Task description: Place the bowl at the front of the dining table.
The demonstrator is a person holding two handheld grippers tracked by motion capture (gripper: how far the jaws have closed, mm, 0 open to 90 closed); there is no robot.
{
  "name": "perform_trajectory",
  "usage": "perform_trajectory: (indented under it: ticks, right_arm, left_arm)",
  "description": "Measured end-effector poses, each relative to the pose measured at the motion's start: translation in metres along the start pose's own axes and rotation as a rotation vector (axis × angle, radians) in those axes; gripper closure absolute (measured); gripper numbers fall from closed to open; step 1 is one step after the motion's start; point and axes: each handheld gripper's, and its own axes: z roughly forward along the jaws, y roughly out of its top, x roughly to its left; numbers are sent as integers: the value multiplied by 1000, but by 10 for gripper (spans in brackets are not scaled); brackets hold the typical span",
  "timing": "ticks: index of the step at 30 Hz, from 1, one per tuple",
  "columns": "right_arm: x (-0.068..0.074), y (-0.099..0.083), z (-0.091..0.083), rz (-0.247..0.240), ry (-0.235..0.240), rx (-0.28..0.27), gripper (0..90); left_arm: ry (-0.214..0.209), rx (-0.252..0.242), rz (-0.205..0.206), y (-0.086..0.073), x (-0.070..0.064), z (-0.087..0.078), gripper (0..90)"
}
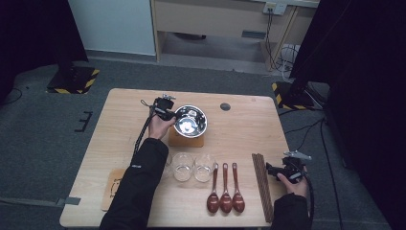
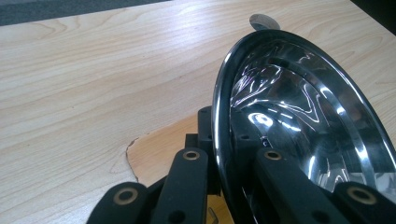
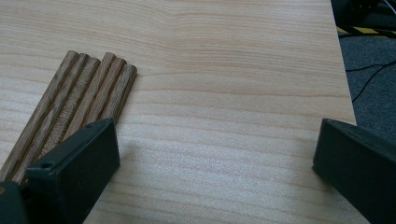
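A shiny steel bowl (image 1: 190, 121) sits tilted over a small wooden board (image 1: 186, 140) near the table's middle. My left gripper (image 1: 171, 115) is shut on the bowl's left rim. In the left gripper view the two jaws (image 2: 224, 158) pinch that rim, one inside and one outside the bowl (image 2: 303, 116), with the wooden board (image 2: 159, 149) below. My right gripper (image 1: 274, 171) stands open near the table's right edge, beside a bundle of wooden chopsticks (image 1: 262, 184). In the right gripper view the chopsticks (image 3: 79, 98) lie by the left jaw, and my right gripper (image 3: 215, 158) has bare table between its jaws.
Two clear glasses (image 1: 183, 166) (image 1: 204, 166) stand in front of the bowl, and three brown spoons (image 1: 225, 194) lie beside them. A wooden coaster (image 1: 112, 187) lies at the front left, partly under the sleeve. A dark round disc (image 1: 225, 106) lies behind the bowl.
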Motion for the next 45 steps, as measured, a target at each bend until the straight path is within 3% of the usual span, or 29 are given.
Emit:
perform_trajectory:
  ticks: [16,33,38,45]
  right_arm:
    - [0,0,0,0,-1,0,5]
    - [0,0,0,0,-1,0,5]
    - [0,0,0,0,-1,0,5]
    - [0,0,0,0,-1,0,5]
  left_arm:
    - [17,34,-34,-15,15,11,855]
    - [23,55,-47,-21,14,23,853]
    - [17,64,-65,-22,16,24,814]
    - [15,87,-52,-23,16,22,733]
